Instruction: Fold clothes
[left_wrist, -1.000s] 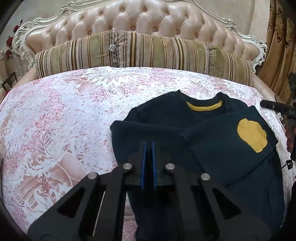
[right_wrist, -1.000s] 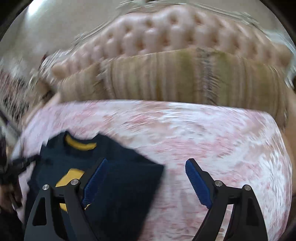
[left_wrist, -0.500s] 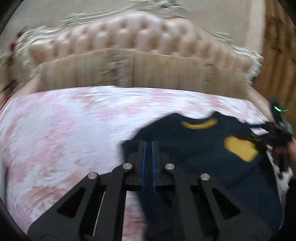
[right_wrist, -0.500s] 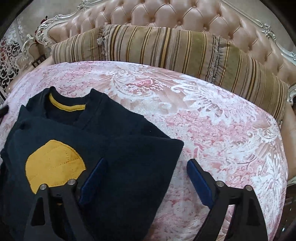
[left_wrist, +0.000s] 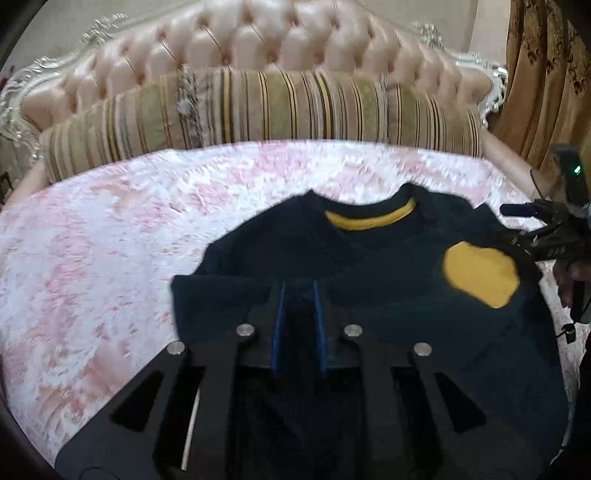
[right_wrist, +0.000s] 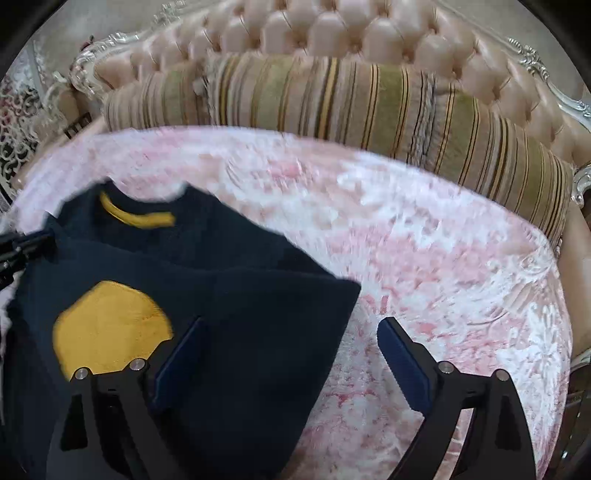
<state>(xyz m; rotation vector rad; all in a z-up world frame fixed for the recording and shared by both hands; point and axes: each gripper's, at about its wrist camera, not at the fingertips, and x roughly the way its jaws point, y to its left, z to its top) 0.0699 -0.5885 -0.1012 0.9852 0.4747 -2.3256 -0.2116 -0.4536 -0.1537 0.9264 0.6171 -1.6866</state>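
Fingers (left_wrist: 280, 317) of the left gripper (left_wrist: 298, 306) are parting from a narrow gap over the folded-in sleeve of a navy sweater (left_wrist: 369, 295), cloth seen between them but not clearly pinched, while the right gripper (right_wrist: 291, 343) stands wide, gripping nothing, over the other sleeve's corner. The sweater lies on the pink patterned bed (left_wrist: 110, 240), at about 3 o'clock of centre in the left wrist view, yellow-trimmed collar (left_wrist: 369, 221) pointing to 12 o'clock toward the striped bolster (left_wrist: 277, 107), yellow elbow patch (left_wrist: 480, 277) up. Both sleeves look folded across the body, so the step in hand seems the release. Done well, the left fingers should clear the cloth fully before lifting, lest the sleeve drag. The hem, toward 6 o'clock, likely comes next.
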